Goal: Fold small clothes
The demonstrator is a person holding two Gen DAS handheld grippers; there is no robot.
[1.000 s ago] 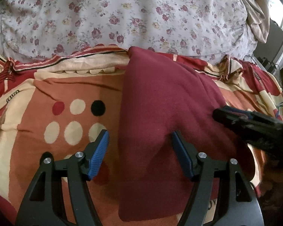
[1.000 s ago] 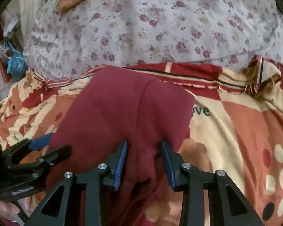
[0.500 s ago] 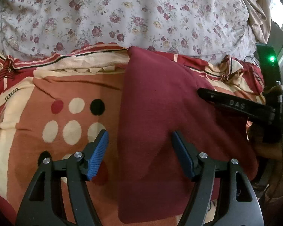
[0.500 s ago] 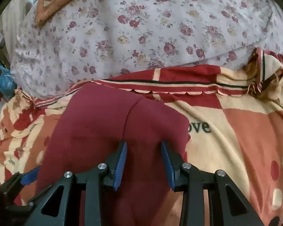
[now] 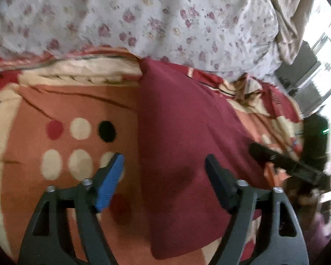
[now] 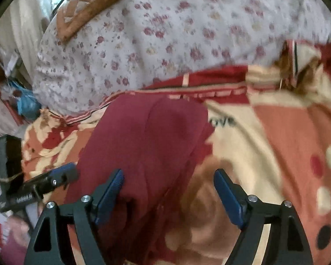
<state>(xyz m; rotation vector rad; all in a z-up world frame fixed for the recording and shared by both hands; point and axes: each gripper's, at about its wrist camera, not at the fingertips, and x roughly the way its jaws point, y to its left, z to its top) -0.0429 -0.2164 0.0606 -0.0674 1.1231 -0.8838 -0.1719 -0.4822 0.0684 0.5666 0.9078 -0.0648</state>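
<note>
The maroon garment [image 5: 187,132] lies folded lengthwise on the patterned blanket [image 5: 61,101] of the bed, below a floral pillow [image 5: 143,17]; the left gripper [image 5: 165,172] and right gripper [image 6: 167,185] have jaws opening, released, pads clear of the cloth between them

We see the left black plastic two-finger gripper [image 5: 164,177]: angular black arms with triangular cut-outs, silver round screw heads at the pivots, ribbed bright-blue rubber pads [image 5: 109,185] on the fingers. Right black plastic two-finger gripper [image 6: 168,195] looks the same: dark-blue pads [image 6: 228,199], silver screws. Its body in the left view carries a small green light [image 5: 326,130]. Lettering on the side, too blurred to read.
</note>
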